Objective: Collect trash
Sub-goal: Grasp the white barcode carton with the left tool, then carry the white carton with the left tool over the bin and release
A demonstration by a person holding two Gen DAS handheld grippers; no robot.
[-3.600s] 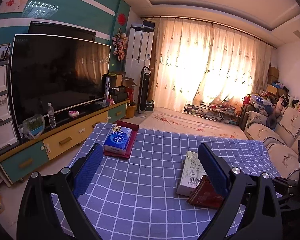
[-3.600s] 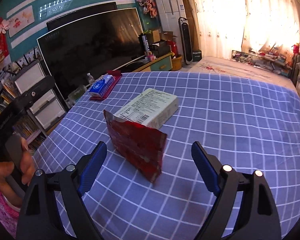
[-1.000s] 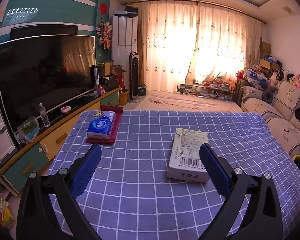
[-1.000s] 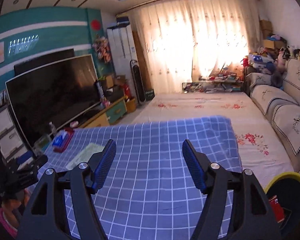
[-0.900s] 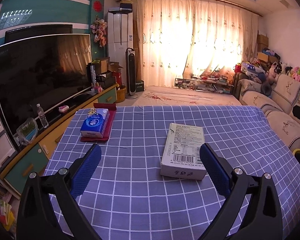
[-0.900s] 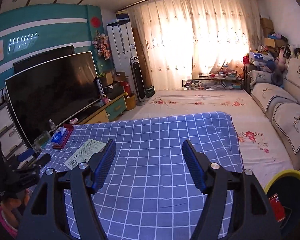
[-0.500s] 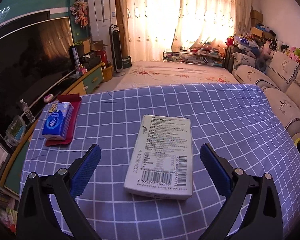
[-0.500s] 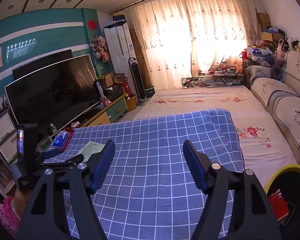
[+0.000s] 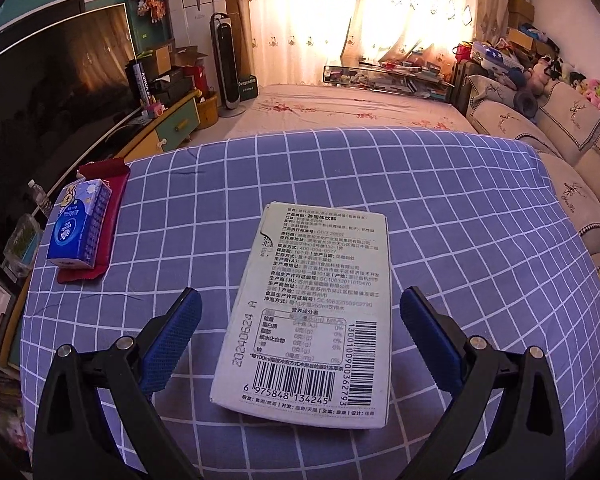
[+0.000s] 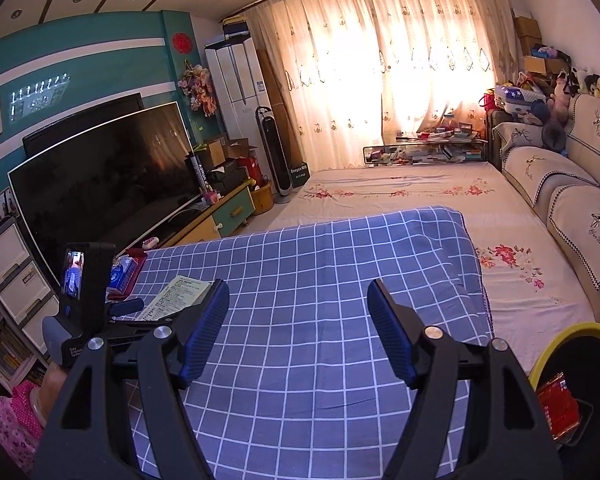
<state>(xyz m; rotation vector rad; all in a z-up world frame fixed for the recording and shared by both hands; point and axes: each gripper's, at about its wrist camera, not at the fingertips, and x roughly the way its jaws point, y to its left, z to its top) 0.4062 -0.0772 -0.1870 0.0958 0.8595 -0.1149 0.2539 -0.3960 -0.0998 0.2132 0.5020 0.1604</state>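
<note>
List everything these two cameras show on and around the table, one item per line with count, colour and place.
Flat box: one, pale green with black print and barcodes, lying on the table between the left tool's fingers, not touched.
Tissue pack: one, blue, at the table's left edge, on top of the red packet.
Red packet: one, dark red, flat under the tissue pack.
Table: one, covered in a blue cloth with white checks.
Bin: one, black with a yellow rim, beside the table at the right wrist view's lower right.
Red wrapper: one, red, inside the bin.
Left tool: one, black with blue pads, open around the flat box.
Right tool: one, black with blue pads, open, empty, above the table.
</note>
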